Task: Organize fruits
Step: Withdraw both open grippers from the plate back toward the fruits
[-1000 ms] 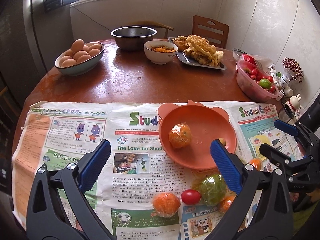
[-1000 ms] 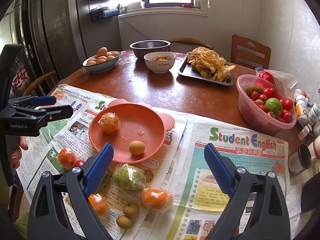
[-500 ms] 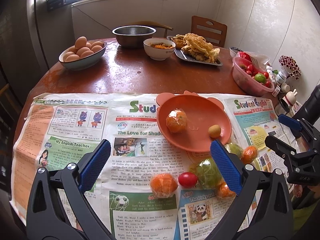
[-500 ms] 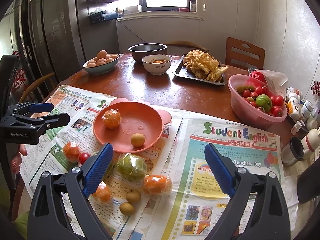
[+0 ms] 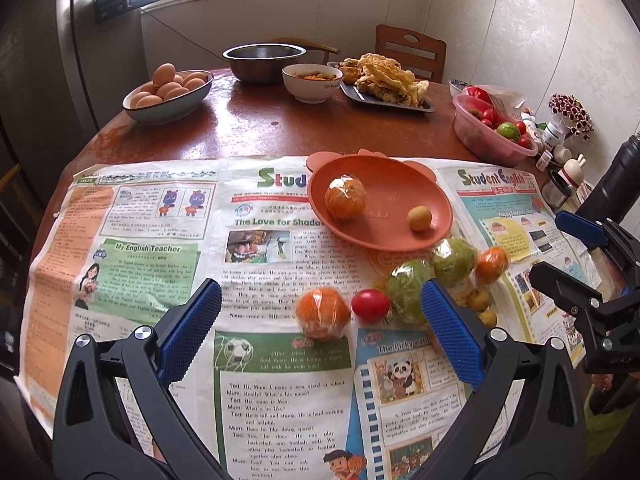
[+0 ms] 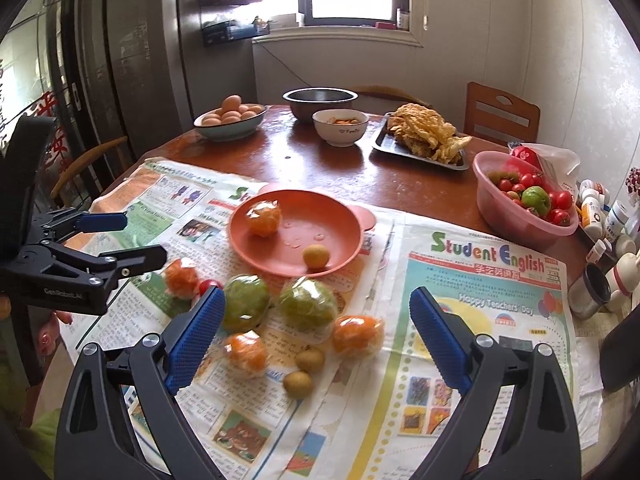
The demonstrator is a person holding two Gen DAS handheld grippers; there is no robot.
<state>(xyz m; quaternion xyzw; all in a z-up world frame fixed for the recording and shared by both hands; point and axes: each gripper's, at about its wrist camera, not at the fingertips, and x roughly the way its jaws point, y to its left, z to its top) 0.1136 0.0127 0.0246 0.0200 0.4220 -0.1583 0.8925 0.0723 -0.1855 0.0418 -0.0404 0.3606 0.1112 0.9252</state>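
An orange plate [image 5: 400, 184] [image 6: 332, 216] on the newspaper holds a wrapped orange [image 5: 345, 197] [image 6: 263, 218] and a small yellow fruit [image 5: 419, 218] [image 6: 316, 256]. In front of it lie loose fruits: wrapped oranges [image 5: 322, 313] [image 6: 357, 335], a red tomato [image 5: 370, 305], two wrapped green fruits [image 5: 410, 290] [image 6: 307, 302] and small brown fruits [image 6: 297, 383]. My left gripper [image 5: 320, 336] is open and empty, above the paper near the orange and tomato. My right gripper [image 6: 316, 336] is open and empty, above the fruit pile.
Newspaper [image 5: 160, 240] covers the near half of the round wooden table [image 5: 260, 128]. At the back stand an egg bowl [image 5: 168, 92], a steel bowl [image 5: 264, 58], a white bowl [image 5: 312, 80] and a tray of fried food [image 5: 384, 80]. A pink tomato basin [image 6: 524, 200] and small bottles [image 6: 600, 216] stand at the right.
Both grippers have drawn back and up from the plate, so more of the loose fruit shows. Both stay open. No fruit has moved.
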